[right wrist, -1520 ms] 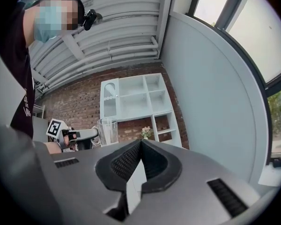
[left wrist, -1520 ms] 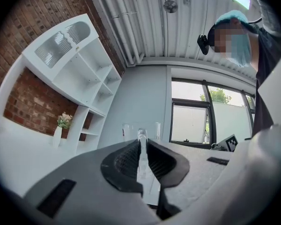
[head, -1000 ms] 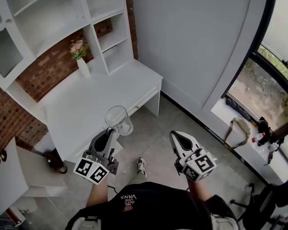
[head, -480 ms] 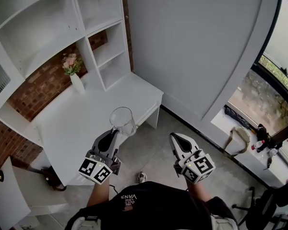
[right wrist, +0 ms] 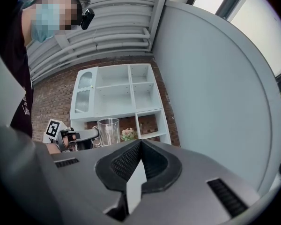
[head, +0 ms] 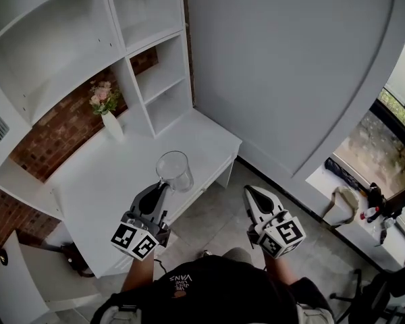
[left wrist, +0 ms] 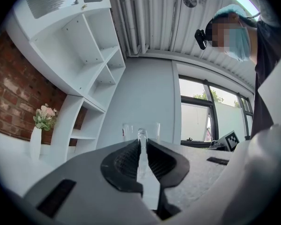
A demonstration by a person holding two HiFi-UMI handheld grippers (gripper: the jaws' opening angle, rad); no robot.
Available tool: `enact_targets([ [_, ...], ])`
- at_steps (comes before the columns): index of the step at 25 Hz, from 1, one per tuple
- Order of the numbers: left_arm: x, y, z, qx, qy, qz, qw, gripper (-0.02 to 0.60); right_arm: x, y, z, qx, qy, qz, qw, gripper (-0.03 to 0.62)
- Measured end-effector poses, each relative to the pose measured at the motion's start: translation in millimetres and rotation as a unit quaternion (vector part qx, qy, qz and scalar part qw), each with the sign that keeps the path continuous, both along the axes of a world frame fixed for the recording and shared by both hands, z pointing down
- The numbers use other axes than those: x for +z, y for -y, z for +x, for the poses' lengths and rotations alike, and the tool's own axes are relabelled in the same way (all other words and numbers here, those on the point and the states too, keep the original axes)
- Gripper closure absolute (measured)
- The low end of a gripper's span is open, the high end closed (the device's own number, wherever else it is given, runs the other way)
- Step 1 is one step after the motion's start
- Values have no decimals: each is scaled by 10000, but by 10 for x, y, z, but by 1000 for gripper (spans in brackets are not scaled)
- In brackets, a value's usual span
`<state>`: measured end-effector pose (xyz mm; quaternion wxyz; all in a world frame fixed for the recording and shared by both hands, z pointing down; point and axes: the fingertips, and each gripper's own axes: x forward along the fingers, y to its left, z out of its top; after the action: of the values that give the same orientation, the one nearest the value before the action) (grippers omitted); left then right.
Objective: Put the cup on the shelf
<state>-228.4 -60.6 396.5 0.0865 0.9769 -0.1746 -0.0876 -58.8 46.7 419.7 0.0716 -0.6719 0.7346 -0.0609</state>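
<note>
L gripper [head: 163, 184]: I see jaws clamped on the glass cup [head: 174, 170]; cup upright.
Cup pos: in the air, over front edge of white desk [head: 115, 171] in head view, apart from shelf [head: 158, 73].
R gripper [head: 251, 193]: jaws together, nothing btwn; over floor [head: 219, 214].
Desk: vase w/ flowers [head: 112, 123] at back, beside shelf.
</note>
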Motion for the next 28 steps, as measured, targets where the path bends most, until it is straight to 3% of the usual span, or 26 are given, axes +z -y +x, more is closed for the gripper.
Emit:
enact_targets([
  [7,117,278,321,-22,69,-104,9999,552,44,298,377,40,-21,49,10000,594],
  [12,110,495,653,-286,70,-72,9995,552,39,567,780,-158,14,77,9998,594],
  [20,16,884,1329,-901,-24,-55,9959,552,-36,1109,1445,-877,-66,107,9961,594],
  [28,-26,1100,1892,-1621,-32,21,9868,552,-37,1484,1987,-1719,-96,79,9850,594],
])
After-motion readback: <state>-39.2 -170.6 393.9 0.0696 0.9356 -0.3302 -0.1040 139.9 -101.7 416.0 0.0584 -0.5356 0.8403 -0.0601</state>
